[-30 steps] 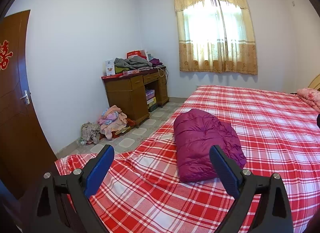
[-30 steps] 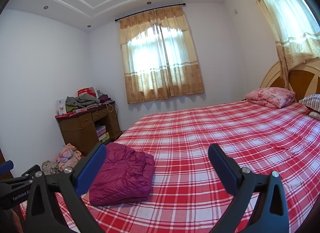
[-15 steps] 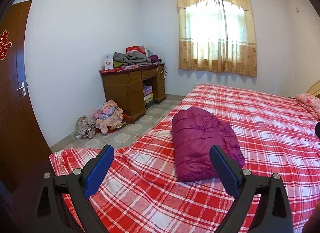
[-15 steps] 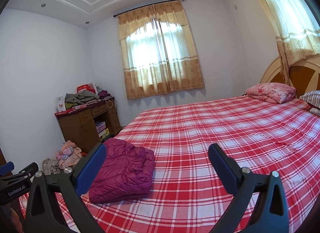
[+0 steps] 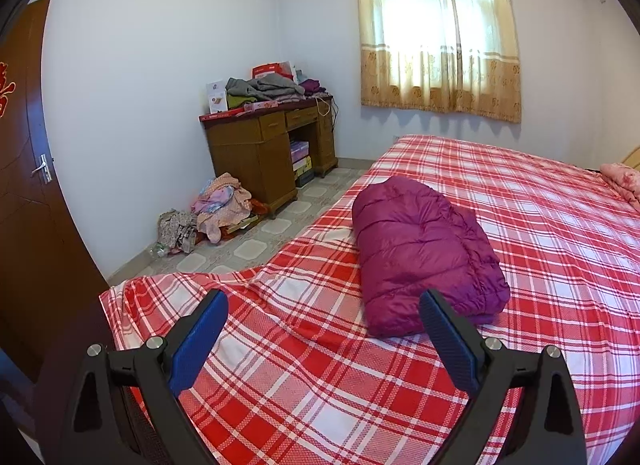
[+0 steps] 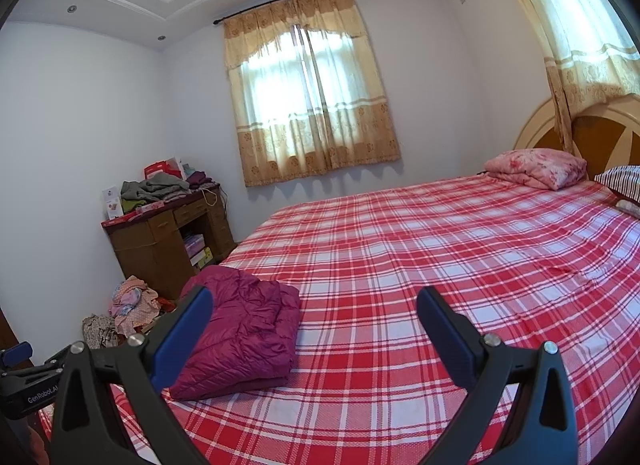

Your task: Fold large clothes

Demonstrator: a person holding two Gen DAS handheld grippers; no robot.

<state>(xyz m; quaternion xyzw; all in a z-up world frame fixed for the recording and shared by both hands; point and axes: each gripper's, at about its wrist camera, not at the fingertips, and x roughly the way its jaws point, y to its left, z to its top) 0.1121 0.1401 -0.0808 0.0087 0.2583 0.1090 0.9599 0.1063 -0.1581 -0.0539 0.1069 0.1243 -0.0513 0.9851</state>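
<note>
A wide bed (image 5: pixel 540 233) with a red and white checked woven sheet carries the puffy quilted purple jacket (image 5: pixel 424 253), folded into a thick bundle near its left edge. The left gripper (image 5: pixel 322 311) and the right gripper (image 6: pixel 314 307) both hang above the sheet, blue pads spread wide and holding nothing.

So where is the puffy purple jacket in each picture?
Left wrist view: the folded purple puffer jacket lies right of center on the plaid bed, just beyond the open left gripper.
Right wrist view: it sits lower left, partly behind the open right gripper's left finger.
Shared landmark: the wooden desk piled with clothes, by the wall left of the jacket.
</note>
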